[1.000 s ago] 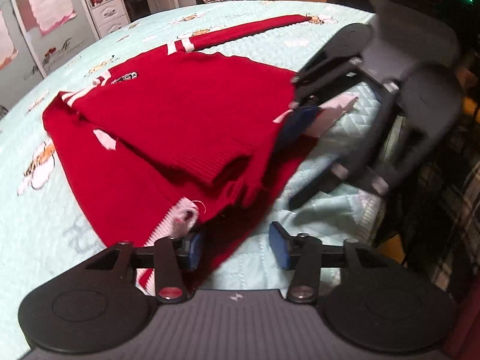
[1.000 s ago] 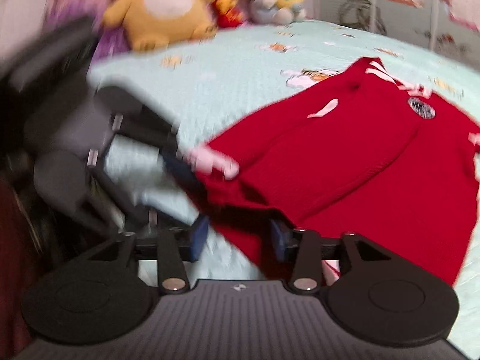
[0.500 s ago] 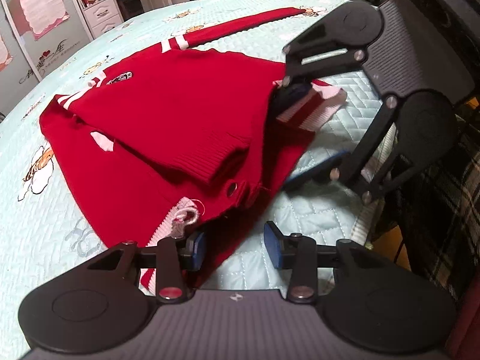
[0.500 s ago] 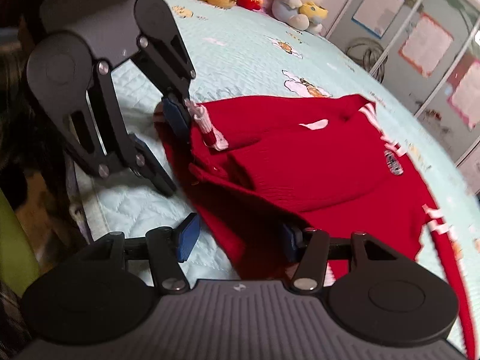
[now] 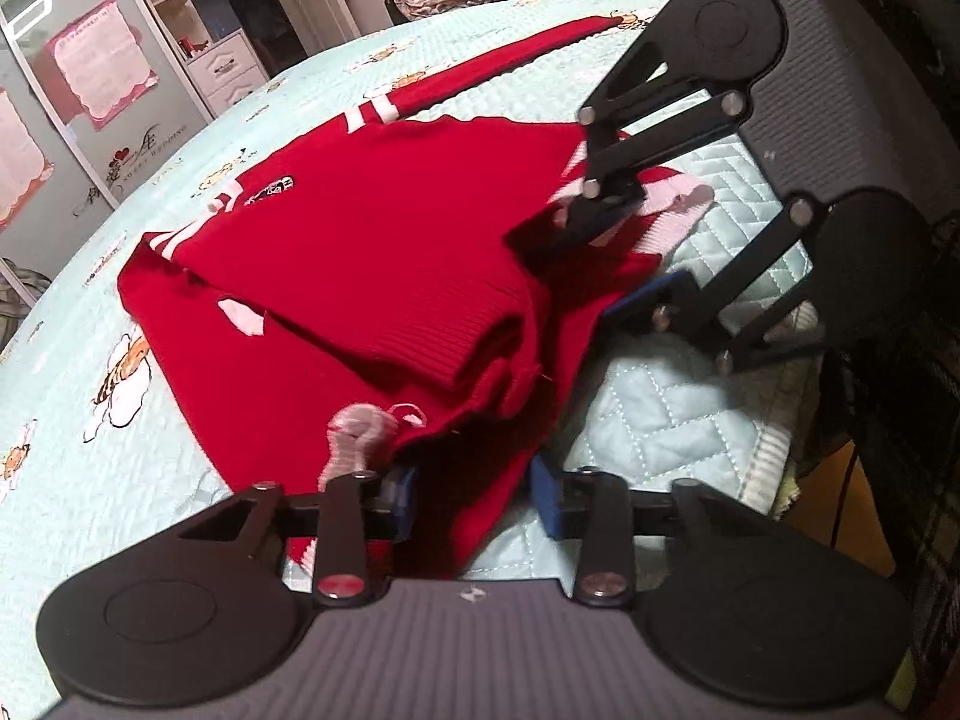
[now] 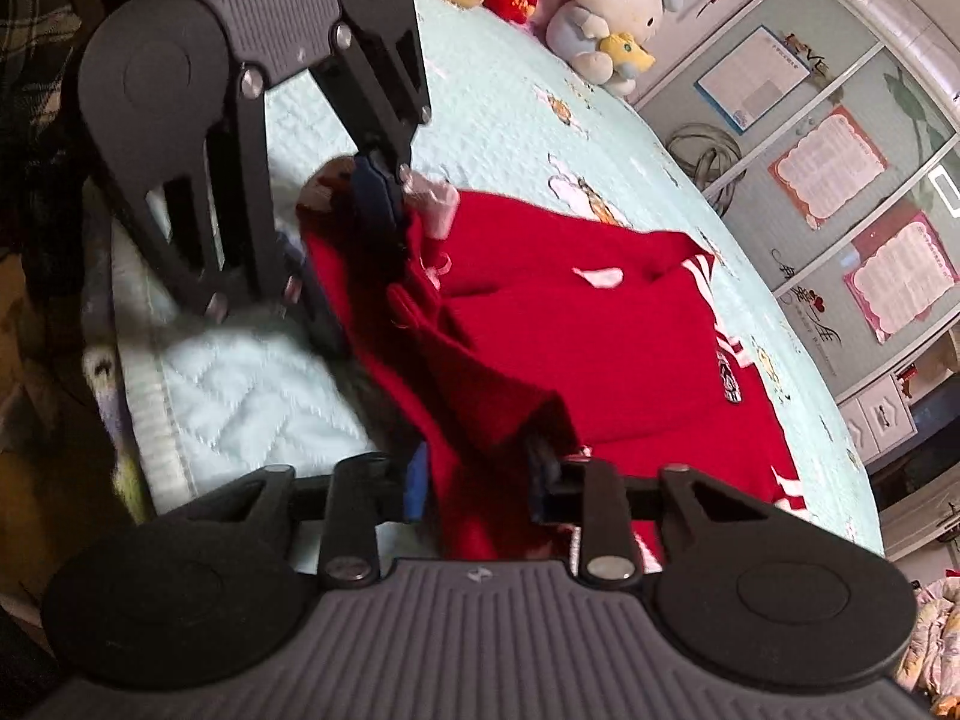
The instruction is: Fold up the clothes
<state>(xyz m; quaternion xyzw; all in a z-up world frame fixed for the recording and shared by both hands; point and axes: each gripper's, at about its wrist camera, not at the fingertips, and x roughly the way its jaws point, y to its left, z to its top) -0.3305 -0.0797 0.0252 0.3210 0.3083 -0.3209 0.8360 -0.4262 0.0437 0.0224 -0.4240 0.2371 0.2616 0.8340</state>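
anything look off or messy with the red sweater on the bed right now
Nothing damaged or spilled. The red sweater lies bunched and half folded near the bed's edge, one sleeve still stretched out flat. Both grippers' jaws have just been closing, with its fabric between them.

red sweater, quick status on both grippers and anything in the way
Left gripper and right gripper jaws just closing, hem fabric between each. Red sweater half folded on bed. Nothing in the way.

Left gripper [image 5: 474,495] and right gripper [image 6: 477,474], black two-finger tools with blue pads, both angled downward, jaws just closing, each pinching red knitted cloth between pads.
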